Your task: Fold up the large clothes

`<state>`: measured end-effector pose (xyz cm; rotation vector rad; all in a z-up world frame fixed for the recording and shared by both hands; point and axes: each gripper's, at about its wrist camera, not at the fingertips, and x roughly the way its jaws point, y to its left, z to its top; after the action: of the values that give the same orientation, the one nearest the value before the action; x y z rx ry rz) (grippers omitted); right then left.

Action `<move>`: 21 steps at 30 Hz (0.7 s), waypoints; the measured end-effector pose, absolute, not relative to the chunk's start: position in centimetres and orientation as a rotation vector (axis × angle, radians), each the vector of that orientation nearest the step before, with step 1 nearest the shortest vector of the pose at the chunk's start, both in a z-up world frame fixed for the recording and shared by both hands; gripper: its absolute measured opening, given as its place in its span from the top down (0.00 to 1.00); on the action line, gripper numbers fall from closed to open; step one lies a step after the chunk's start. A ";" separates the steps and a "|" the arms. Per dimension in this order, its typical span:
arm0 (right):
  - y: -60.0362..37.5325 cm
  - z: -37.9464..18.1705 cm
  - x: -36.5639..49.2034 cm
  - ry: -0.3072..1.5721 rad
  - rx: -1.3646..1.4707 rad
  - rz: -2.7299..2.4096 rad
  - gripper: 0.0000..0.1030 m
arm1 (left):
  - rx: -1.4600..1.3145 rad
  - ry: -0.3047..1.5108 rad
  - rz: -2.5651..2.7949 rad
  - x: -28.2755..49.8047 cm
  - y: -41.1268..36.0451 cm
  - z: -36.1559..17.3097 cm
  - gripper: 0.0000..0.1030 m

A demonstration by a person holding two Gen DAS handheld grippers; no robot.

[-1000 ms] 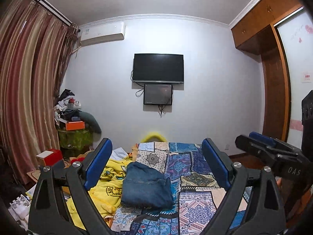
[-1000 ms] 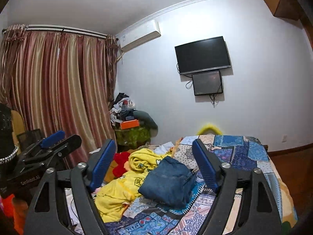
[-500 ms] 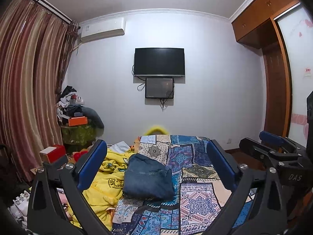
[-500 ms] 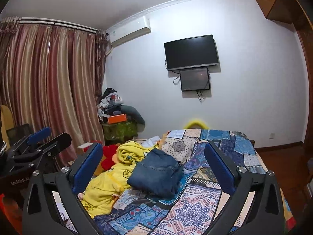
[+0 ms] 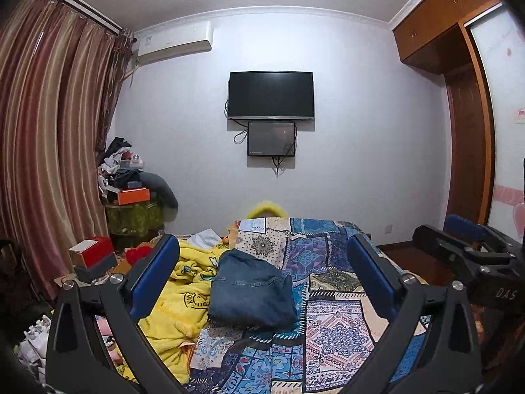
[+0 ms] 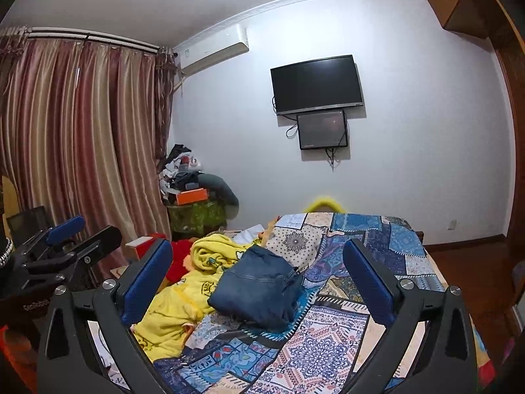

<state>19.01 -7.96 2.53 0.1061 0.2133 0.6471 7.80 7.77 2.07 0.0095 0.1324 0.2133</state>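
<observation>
Both tools idle above the near end of the bed, aimed roughly level at the far wall. Left gripper (image 5: 262,279): jaws spread to full width, nothing btw the blue pads, nothing held. Right gripper (image 6: 257,277): same, wide apart and empty.

Task item: dark blue denim garment (image 5: 251,290), already a compact folded bundle, lies centre-frame in both views on the blue patchwork bedspread (image 5: 331,321). It sits well ahead of the fingers, no contact. Just left of it, touching or nearly so, a crumpled yellow fleece garment w/ cartoon print (image 5: 177,298) fills the lower-left of the bed; looks unfolded, prob. the next piece.

Risks from here:
- Grabbing the yellow fleece near the denim could drag or topple the folded bundle, since they abut.
- Fleece is thick and bunched; a pinch may catch several layers, or the bedspread under it, so it won't spread flat.
- Red & orange clutter at the left edge of the frame sits close to the fleece; a wide sweep there could snag it.
</observation>
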 end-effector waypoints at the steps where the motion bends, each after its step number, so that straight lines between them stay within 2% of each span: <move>1: -8.1 2.6 19.0 0.214 0.108 0.647 0.00 | 0.010 0.135 0.216 7.9 7.7 2.0 0.01; 21: -8.5 3.0 18.9 0.219 0.117 0.638 0.00 | 0.015 0.145 0.208 8.4 7.7 1.7 0.01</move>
<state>18.89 -8.50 3.00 0.1171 0.2186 0.6384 8.35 7.71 1.71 0.0155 0.1454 0.2084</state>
